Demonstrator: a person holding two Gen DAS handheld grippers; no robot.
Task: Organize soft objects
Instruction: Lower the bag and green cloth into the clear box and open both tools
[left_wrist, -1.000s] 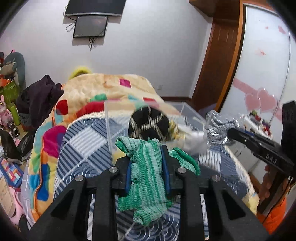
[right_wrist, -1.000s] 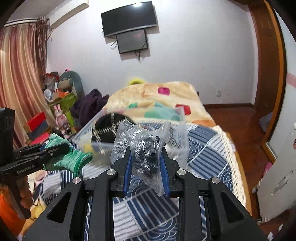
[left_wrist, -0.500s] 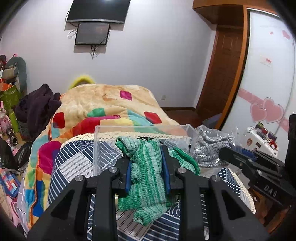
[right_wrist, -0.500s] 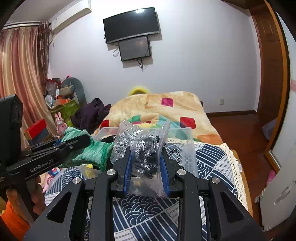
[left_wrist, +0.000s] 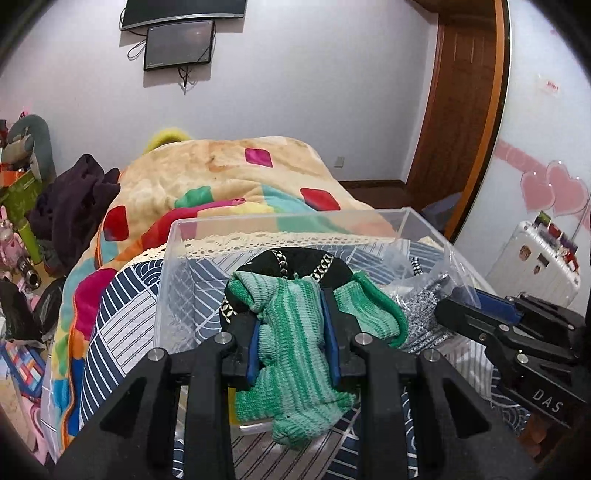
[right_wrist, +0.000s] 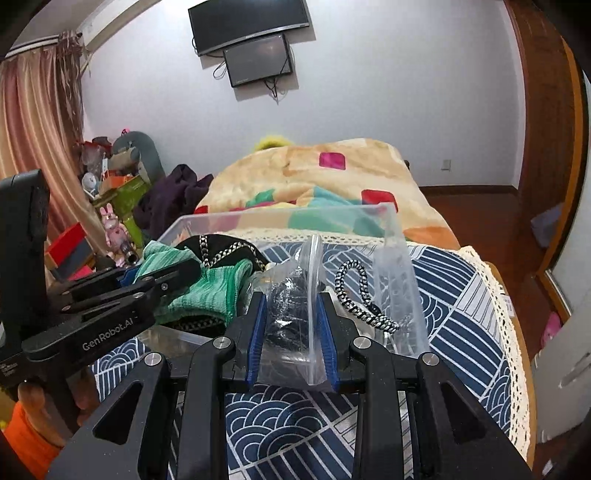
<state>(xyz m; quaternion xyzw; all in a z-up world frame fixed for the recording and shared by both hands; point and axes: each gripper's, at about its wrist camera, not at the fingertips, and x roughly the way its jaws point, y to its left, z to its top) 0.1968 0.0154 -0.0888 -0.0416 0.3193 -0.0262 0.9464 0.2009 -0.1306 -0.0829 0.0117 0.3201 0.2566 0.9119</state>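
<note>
**Even indoor light, strong fisheye bend**

Both views are lit softly and evenly from overhead; shadows are faint. Slight glare is seen on the TV (right_wrist: 248, 23) top edge and the clear bin (left_wrist: 173, 236) rim. Straight lines are bowed near the dark vignetted corners. Focus is sharp centrally, softer at edges.

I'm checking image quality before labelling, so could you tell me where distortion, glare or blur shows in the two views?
Left wrist view: fisheye bends the door frame; black corners; the green knit cloth in the left gripper is sharp. Right wrist view: ceiling light glares on the TV; the plastic bag in the right gripper shines; curtain bows.
</note>
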